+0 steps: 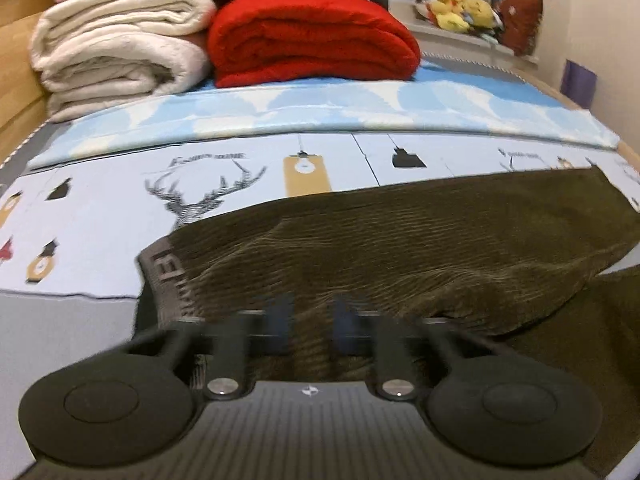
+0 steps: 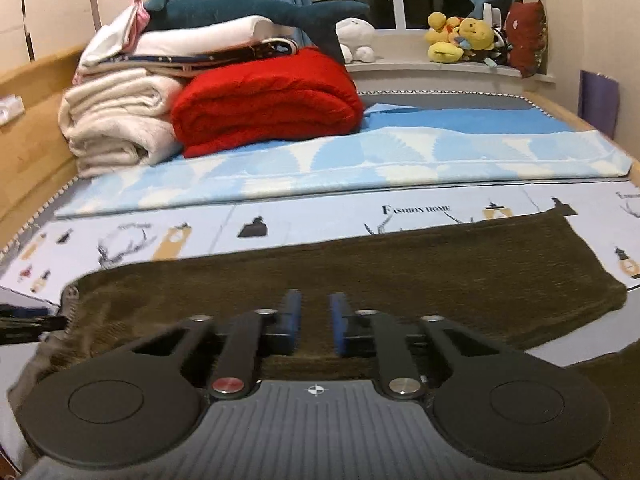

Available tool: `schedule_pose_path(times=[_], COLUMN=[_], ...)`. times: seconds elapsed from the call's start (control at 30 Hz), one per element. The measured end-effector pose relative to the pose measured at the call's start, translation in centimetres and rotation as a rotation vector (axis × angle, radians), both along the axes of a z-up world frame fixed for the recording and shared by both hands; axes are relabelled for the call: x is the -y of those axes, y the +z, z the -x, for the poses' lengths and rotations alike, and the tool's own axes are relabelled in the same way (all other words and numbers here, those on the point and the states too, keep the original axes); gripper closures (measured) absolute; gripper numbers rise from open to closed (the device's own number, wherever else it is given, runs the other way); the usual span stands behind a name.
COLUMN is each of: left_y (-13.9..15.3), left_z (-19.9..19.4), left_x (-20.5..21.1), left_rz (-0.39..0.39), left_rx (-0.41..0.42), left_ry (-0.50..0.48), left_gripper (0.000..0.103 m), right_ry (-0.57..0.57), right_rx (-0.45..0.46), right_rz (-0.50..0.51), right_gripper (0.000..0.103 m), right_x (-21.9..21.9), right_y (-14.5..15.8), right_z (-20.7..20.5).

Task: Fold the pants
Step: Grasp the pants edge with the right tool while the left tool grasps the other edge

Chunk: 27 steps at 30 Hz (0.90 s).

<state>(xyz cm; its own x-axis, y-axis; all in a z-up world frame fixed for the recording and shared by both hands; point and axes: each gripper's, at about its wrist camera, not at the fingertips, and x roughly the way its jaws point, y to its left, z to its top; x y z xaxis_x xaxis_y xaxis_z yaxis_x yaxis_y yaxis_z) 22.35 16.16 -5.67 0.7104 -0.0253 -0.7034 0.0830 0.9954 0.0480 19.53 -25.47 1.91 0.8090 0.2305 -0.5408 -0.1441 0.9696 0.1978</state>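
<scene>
Left wrist view first: the left gripper (image 1: 310,328) points down onto the pants (image 1: 400,240). They are olive-brown corduroy, finely ribbed and soft, spread on the bed sheet (image 1: 100,208) with its printed deer and lamps. The jaws are drawn in to a narrow slot with cord fabric filling it, which looks like a pinch on the near edge. The waistband (image 1: 168,268), a flat grey elastic strip with lettering, sits just left of the jaws. So the garment's long axis runs crosswise, left to right, with the bulk lying ahead and to the right. A raised ridge wrinkles the cloth beside the jaws.

Over to the right wrist view: the right gripper (image 2: 314,320) has its blue pads (image 2: 289,316) close together too, with brown pile between them at the near edge. The pants (image 2: 400,272) stretch away to a squared leg end far right. This hand is nearer the legs, and the left is nearer the waist. The far edge lies straight ahead, so I judge the fold goes forward. A plush red blanket (image 2: 268,100) sits well beyond.
</scene>
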Motion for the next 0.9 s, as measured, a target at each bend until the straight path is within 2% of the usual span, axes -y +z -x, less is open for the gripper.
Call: schedule_pose_path(times=[0.1, 0.23, 0.3, 0.4, 0.47, 0.5, 0.53, 0.67, 0.8, 0.87, 0.9], left_y=[-1.1, -2.4, -2.5, -2.8, -3.3, -3.4, -3.5, -4.1, -6.3, -7.4, -7.5], left_z=[-2.2, -5.8, -7.5, -9.9, -11.7, -12.6, -13.5, -16.5, -18.8, -19.4, -19.3], left_x=[0.0, -1.5, -2.3, -3.2, -3.5, -3.5, -3.6, -4.1, -5.1, -5.3, -5.3], left_rz=[-0.022, 0.019, 0.04, 0.062, 0.062, 0.059, 0.049, 0.008, 0.015, 0.024, 0.032], left_rx=[-0.002, -0.013, 0.007, 0.03, 0.032, 0.035, 0.038, 0.034, -0.078, -0.118, -0.103], left_ry=[0.004, 0.079, 0.108, 0.131, 0.136, 0.13, 0.122, 0.085, 0.031, -0.017, -0.04], left_gripper=[0.096, 0.096, 0.095, 0.087, 0.059, 0.052, 0.041, 0.018, 0.017, 0.023, 0.029], right_ry=[-0.002, 0.016, 0.021, 0.018, 0.012, 0.012, 0.01, 0.021, 0.027, 0.029, 0.029], right_rx=[-0.001, -0.03, -0.045, -0.061, -0.074, -0.081, -0.089, -0.108, -0.13, -0.135, -0.139], right_rz=[-0.025, -0.031, -0.028, -0.02, -0.017, -0.016, -0.011, 0.018, 0.04, 0.053, 0.061], right_gripper=[0.1, 0.099, 0.098, 0.098, 0.098, 0.098, 0.098, 0.098, 0.098, 0.098, 0.098], right_x=[0.3, 0.6, 0.8, 1.1, 1.4, 1.5, 1.5, 1.4, 1.3, 1.2, 1.1], right_y=[0.0, -0.3, -0.6, -1.0, -1.3, -1.5, -1.6, -2.3, -2.9, -3.1, -3.2], right_z=[-0.2, -0.7, -1.0, -1.4, -1.7, -1.8, -1.9, -2.4, -3.2, -3.4, -3.6])
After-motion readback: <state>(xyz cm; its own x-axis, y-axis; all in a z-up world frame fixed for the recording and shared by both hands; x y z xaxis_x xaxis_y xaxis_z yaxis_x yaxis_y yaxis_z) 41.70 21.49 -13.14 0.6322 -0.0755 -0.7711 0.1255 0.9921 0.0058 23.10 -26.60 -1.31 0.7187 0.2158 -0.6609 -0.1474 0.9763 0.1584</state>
